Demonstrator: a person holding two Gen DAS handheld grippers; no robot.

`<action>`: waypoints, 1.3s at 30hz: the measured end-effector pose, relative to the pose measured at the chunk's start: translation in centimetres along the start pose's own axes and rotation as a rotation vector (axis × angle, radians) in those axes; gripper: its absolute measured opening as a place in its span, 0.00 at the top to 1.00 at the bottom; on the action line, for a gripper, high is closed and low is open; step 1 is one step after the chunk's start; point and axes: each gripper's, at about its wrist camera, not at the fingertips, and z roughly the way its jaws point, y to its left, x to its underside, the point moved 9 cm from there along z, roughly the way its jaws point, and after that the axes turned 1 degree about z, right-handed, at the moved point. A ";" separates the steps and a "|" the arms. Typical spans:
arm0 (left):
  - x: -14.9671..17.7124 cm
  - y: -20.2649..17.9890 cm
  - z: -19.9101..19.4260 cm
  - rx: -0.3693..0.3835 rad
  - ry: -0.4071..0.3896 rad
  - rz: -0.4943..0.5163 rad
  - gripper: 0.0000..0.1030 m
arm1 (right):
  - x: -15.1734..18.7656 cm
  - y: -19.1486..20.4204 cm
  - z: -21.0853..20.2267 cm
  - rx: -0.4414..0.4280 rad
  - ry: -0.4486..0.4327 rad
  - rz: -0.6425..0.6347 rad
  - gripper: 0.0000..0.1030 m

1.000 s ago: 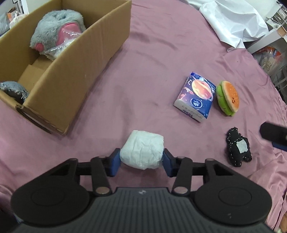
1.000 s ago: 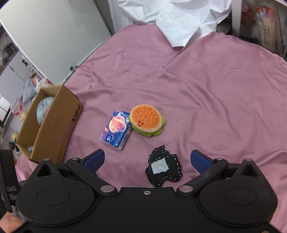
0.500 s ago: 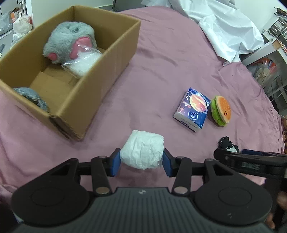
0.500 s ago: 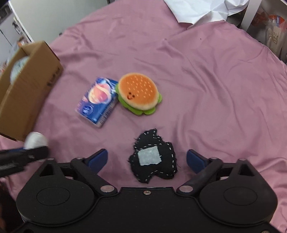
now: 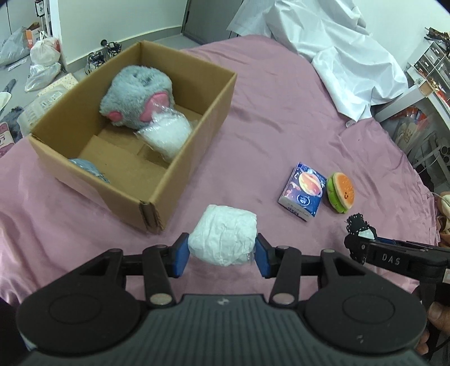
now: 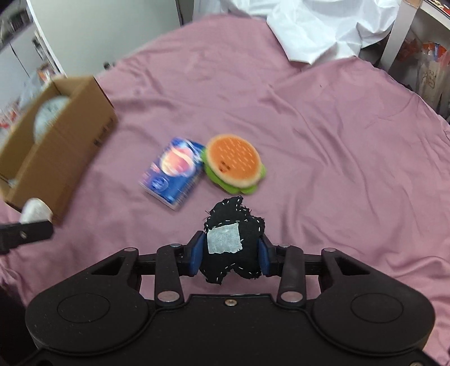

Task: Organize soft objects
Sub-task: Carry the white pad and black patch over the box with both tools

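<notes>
Left gripper (image 5: 222, 254): your blue pads clamp a white wrapped bundle (image 5: 223, 235) on both sides; it hangs clear of the pink cloth (image 5: 281, 112).
Right gripper (image 6: 229, 256): your jaws have just been closing and now pinch a black stitched plush (image 6: 233, 242) with a white patch; the plush bulges between the pads.
Cardboard box (image 5: 180, 166): ahead and left of your left gripper, open top, its nearest corner just beyond the bundle.
Box contents: a grey plush paw with pink pads (image 5: 137, 95) at the far end, a clear bag of white filling (image 5: 166, 135) touching it, and a grey fuzzy item (image 5: 87, 170) at the near wall, mostly hidden.
Tissue pack (image 6: 173, 173): ahead and left of your right gripper, lying flat, planet print up.
Burger plush (image 6: 233, 163): straight ahead of your right gripper, touching the tissue pack's right edge.
White sheet (image 6: 332, 25): crumpled at the far edge, well beyond both grippers.
Surface: whether bench or bed under the cloth, cannot tell.
</notes>
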 end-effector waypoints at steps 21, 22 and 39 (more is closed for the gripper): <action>-2.4 0.5 -4.8 -0.026 -0.122 0.062 0.54 | -3.4 3.0 -6.1 -0.174 -0.208 0.060 0.63; -2.6 0.6 -4.9 -0.026 -0.126 0.064 0.54 | -3.5 3.2 -6.4 -0.185 -0.216 0.065 0.63; -5.4 2.5 -6.2 -0.022 -0.168 0.063 0.54 | -5.1 5.5 -8.8 -0.239 -0.332 0.121 0.62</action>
